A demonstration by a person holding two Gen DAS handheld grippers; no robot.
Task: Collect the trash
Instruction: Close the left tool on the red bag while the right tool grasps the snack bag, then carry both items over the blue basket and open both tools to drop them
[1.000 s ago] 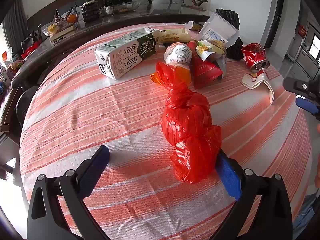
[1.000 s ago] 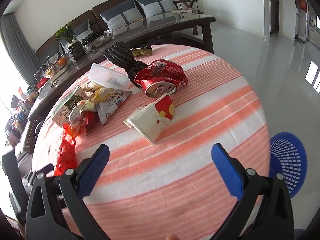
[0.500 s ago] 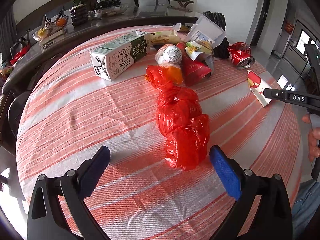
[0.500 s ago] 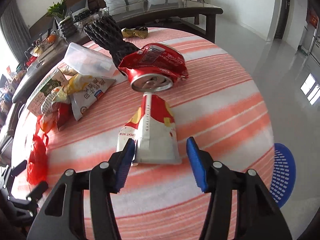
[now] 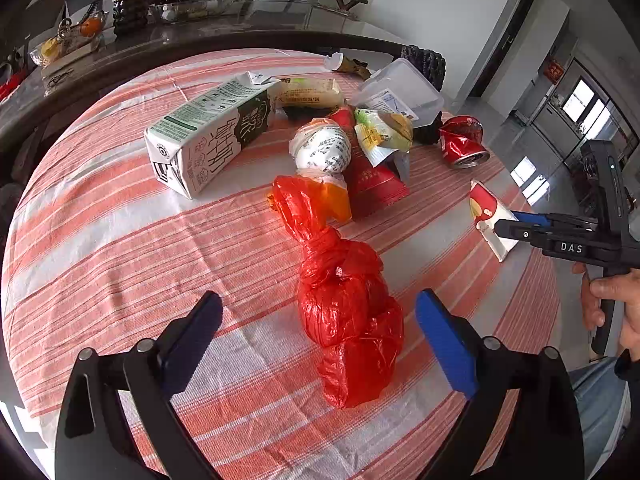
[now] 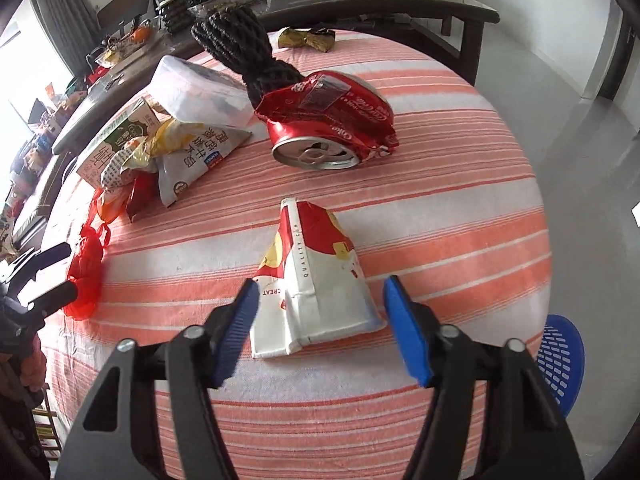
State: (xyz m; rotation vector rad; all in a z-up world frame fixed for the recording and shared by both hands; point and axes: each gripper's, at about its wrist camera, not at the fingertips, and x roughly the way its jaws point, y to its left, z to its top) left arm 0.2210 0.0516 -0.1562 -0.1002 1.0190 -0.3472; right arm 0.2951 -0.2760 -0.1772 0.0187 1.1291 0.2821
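Observation:
A knotted red plastic bag (image 5: 348, 312) lies on the striped tablecloth, its lower end between the fingers of my open left gripper (image 5: 320, 336); it also shows in the right wrist view (image 6: 86, 268). A flattened red-and-white paper cup (image 6: 316, 280) lies between the blue pads of my open right gripper (image 6: 320, 312), apart from both pads. In the left wrist view the cup (image 5: 486, 216) sits at the right gripper's tip (image 5: 516, 224). A crushed red can (image 6: 328, 120), a milk carton (image 5: 208, 136) and snack wrappers (image 5: 384, 132) lie beyond.
A clear plastic box (image 5: 400, 88) and a black mesh bundle (image 6: 248, 48) sit at the pile's far side. A blue perforated basket (image 6: 560, 360) stands on the floor right of the table (image 6: 460, 208). A dark counter (image 5: 160, 40) with clutter runs behind.
My right gripper moved forward to the paper cup and narrowed its opening around it. My left gripper shifted so the red bag's end sits more centrally between its fingers.

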